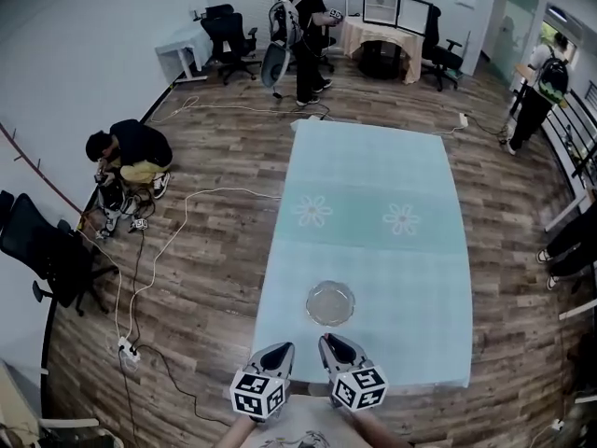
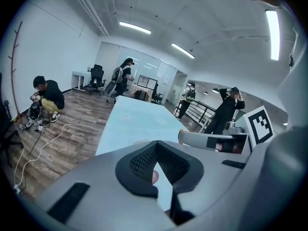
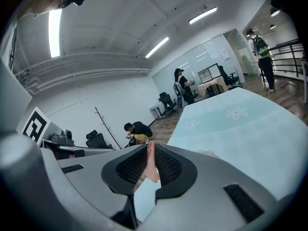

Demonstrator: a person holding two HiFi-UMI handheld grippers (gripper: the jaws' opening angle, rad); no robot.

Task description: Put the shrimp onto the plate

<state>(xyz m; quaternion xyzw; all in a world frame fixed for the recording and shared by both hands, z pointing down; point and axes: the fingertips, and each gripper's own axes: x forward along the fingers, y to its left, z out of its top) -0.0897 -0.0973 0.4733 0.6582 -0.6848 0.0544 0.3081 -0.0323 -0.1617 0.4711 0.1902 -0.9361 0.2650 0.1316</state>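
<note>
On the left, at about 7 o'clock in the head view, the left gripper (image 1: 277, 353) is held low, just off the near edge of the long table with the light blue cloth (image 1: 373, 250). In the left gripper view its two black jaws are pressed together at the tips. A small pink piece (image 2: 154, 177) is tucked between them, and it looks like a bit of shrimp, though so little shows that I cannot be sure. The jaws stay tight so it will not drop out. In the middle, at about 12 o'clock from both grippers, sits the round clear glass plate (image 1: 330, 304). It is near the front of the cloth and it is empty. I think it is put close to the person so both grippers can reach it. On the right, at about 5 o'clock in the head view, the right gripper (image 1: 334, 345) leans in toward the left one, and its tip points at the plate. In the right gripper view its jaws are squeezed onto a thin pink shrimp (image 3: 150, 161), which stands up and down in the gap. The shrimp is in the air, not on the plate yet. The next move is likely to be a short one forward, over the plate, and then letting go.
</note>
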